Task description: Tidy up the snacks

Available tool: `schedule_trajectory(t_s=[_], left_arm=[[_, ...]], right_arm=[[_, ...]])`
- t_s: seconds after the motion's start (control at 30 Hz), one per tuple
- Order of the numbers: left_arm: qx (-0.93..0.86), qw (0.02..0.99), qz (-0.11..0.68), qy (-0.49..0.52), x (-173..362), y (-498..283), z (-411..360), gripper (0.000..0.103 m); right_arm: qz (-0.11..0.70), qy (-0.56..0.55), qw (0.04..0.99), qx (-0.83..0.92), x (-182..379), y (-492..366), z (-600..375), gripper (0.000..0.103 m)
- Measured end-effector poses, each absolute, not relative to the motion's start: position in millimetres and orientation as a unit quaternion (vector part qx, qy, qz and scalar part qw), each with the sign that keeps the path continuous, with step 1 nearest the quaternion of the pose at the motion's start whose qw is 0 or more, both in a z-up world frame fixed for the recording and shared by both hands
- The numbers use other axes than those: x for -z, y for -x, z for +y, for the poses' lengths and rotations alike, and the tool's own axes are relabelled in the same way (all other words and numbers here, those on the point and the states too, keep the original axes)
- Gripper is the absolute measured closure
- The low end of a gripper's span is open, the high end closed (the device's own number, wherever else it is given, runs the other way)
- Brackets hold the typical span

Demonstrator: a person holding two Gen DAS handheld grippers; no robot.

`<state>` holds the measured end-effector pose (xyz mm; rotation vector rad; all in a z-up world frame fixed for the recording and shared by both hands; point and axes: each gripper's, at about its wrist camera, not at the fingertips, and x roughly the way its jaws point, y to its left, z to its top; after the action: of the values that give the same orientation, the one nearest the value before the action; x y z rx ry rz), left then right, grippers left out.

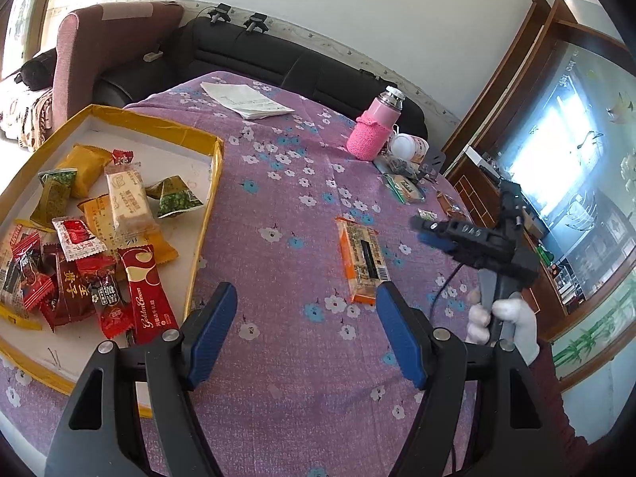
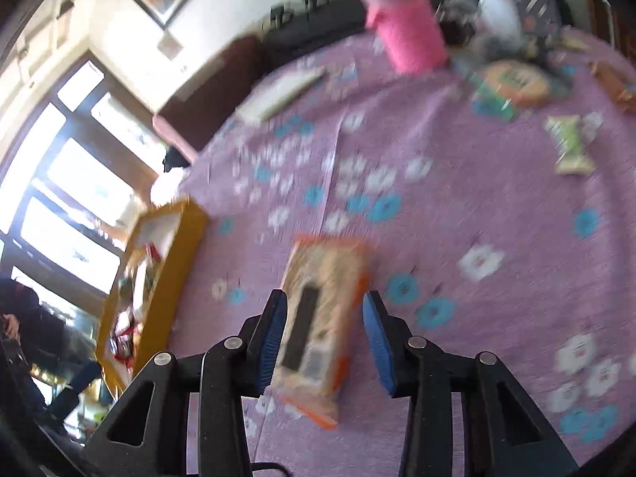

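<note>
An orange-edged snack bar (image 1: pixel 362 262) lies flat on the purple flowered tablecloth (image 1: pixel 278 206). In the right wrist view the same bar (image 2: pixel 318 330) lies between my right gripper's (image 2: pixel 324 338) open blue fingers, which straddle it just above the cloth. That view is blurred. My left gripper (image 1: pixel 306 330) is open and empty above the cloth, just near of the bar. A yellow-rimmed box (image 1: pixel 206 198) at the left holds several wrapped snacks (image 1: pixel 99 246). The right gripper (image 1: pixel 433 234) also shows in the left wrist view, right of the bar.
A pink bottle (image 1: pixel 375 127) stands at the table's far right beside a white jar (image 1: pixel 409 147) and more loose snacks (image 1: pixel 405 189). A small green snack (image 2: pixel 570 145) lies at the far right. Papers (image 1: pixel 246 99) lie at the back. A black sofa (image 1: pixel 278 59) is behind the table.
</note>
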<state>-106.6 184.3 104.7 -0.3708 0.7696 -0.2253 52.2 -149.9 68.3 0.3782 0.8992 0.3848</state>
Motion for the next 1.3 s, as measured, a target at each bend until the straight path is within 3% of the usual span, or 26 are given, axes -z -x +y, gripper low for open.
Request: schedule_trajectory(t_s=[0.07, 0.1, 0.23, 0.43, 0.5, 0.53, 0.57, 0.6, 0.73, 1.03, 1.3], left_arm=[[0.111, 0.903, 0.373, 0.182, -103.5, 105.7, 184.5, 0.031], [0.114, 0.902, 0.374, 0.184, -101.9, 104.8, 183.8, 0.031], [0.121, 0.896, 0.385, 0.185, -96.1, 100.5, 177.8, 0.031], [0.124, 0.893, 0.398, 0.169, -94.3, 97.4, 165.1, 0.031], [0.129, 0.892, 0.401, 0.165, -95.4, 96.0, 160.9, 0.031], [0.130, 0.892, 0.402, 0.159, -96.5, 95.2, 157.4, 0.031], [0.132, 0.893, 0.402, 0.152, -97.5, 94.0, 153.3, 0.031], [0.134, 0.894, 0.402, 0.147, -97.5, 92.1, 150.2, 0.031], [0.150, 0.890, 0.413, 0.121, -92.1, 77.9, 128.8, 0.031], [0.151, 0.882, 0.444, 0.051, -60.0, 12.5, 68.0, 0.031], [0.124, 0.877, 0.464, 0.010, -32.3, -31.4, 29.9, 0.031]], right_arm=[[0.383, -0.221, 0.890, -0.110, -80.5, -60.0, -201.1, 0.035], [0.370, -0.231, 0.896, -0.083, -82.3, -64.9, -219.7, 0.033], [0.379, -0.234, 0.895, -0.028, -68.0, -92.2, -261.3, 0.033], [0.401, -0.186, 0.897, 0.012, -44.2, -129.9, -249.8, 0.032], [0.408, -0.171, 0.897, 0.018, -33.3, -141.5, -241.6, 0.036], [0.412, -0.156, 0.898, 0.027, -30.7, -145.8, -237.2, 0.045], [0.418, -0.143, 0.896, 0.033, -27.7, -152.8, -233.9, 0.071], [0.428, -0.129, 0.894, 0.035, -24.3, -154.7, -229.4, 0.083], [0.431, -0.114, 0.895, 0.020, -26.6, -139.7, -218.4, 0.083], [0.404, -0.202, 0.886, -0.101, -48.8, -44.2, -203.0, 0.083], [0.392, -0.230, 0.879, -0.147, -50.9, -35.3, -198.4, 0.083]])
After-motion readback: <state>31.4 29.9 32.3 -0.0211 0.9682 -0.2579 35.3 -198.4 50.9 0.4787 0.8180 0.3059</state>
